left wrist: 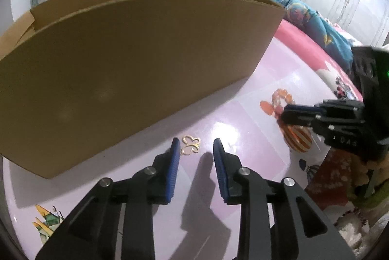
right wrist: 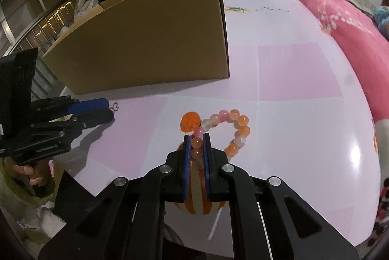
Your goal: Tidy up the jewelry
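Note:
A small gold butterfly-shaped piece (left wrist: 190, 145) lies flat on the glossy pink table (left wrist: 243, 94), just ahead of my left gripper (left wrist: 197, 142). That gripper stands open, and the piece sits close to its left fingertip with no pad touching it. A bracelet of orange, pink and white beads (right wrist: 239, 131) lies in a loop on the table. My right gripper (right wrist: 197, 139) is shut on its near side, with beads squeezed between the blue pads. In the left wrist view the right gripper (left wrist: 287, 114) comes in from the right onto the bracelet (left wrist: 279, 97).
A large open cardboard box (left wrist: 145, 65) (right wrist: 150, 41) stands on the table right behind both pieces. A pink blanket (right wrist: 340, 16) lies along the table's right side. Orange balloon prints (right wrist: 201, 201) mark the table covering. A hand (right wrist: 26, 172) holds the left gripper (right wrist: 107, 106).

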Motion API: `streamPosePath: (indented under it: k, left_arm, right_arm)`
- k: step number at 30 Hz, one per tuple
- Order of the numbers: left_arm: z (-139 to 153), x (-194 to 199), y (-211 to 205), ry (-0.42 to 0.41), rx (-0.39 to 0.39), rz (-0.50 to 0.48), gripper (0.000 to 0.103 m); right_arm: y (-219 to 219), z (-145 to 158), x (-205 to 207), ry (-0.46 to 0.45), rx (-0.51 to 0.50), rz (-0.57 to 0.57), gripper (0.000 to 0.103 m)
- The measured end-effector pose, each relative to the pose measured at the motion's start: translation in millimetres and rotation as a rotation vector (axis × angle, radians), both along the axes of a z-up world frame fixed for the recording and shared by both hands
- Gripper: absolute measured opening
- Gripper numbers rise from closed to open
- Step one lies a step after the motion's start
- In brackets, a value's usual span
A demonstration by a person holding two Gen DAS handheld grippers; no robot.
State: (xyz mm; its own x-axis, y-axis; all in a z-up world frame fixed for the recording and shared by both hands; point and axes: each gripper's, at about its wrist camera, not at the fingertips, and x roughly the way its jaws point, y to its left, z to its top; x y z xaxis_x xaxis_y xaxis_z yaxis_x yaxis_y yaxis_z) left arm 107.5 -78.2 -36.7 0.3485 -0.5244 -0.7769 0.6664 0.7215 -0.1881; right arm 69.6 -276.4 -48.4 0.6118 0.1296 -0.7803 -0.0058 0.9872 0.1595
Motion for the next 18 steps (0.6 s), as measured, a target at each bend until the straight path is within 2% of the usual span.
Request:
streamPosePath:
  k: [4, 8, 13, 16, 18]
  left_arm:
    - [0, -7, -2, 0.037, -0.024, -0.019, 0.027]
    - [0, -16, -4, 0.04, -0.017, -0.03, 0.028]
    - [5, -22, -6, -0.015, 0.018, -0.023, 0.028]
    - [6, -15, -8, -0.049, 0.051, 0.004, 0.035]
    - [5, -8, -9, -0.057, 0.071, 0.026, 0.035]
  right_arm:
    - [-1, 0, 0, -0.003, 0.012, -0.002, 0.008]
    - [-3, 0, 0, -0.01, 0.016, -0.004, 0.008]
    - [-5, -1, -2, -0.02, 0.034, -0.004, 0.008]
    - [-7, -3, -5, -0.025, 0.039, -0.003, 0.008]
    - [-8, -4, -7, -0.029, 0.042, -0.002, 0.008]
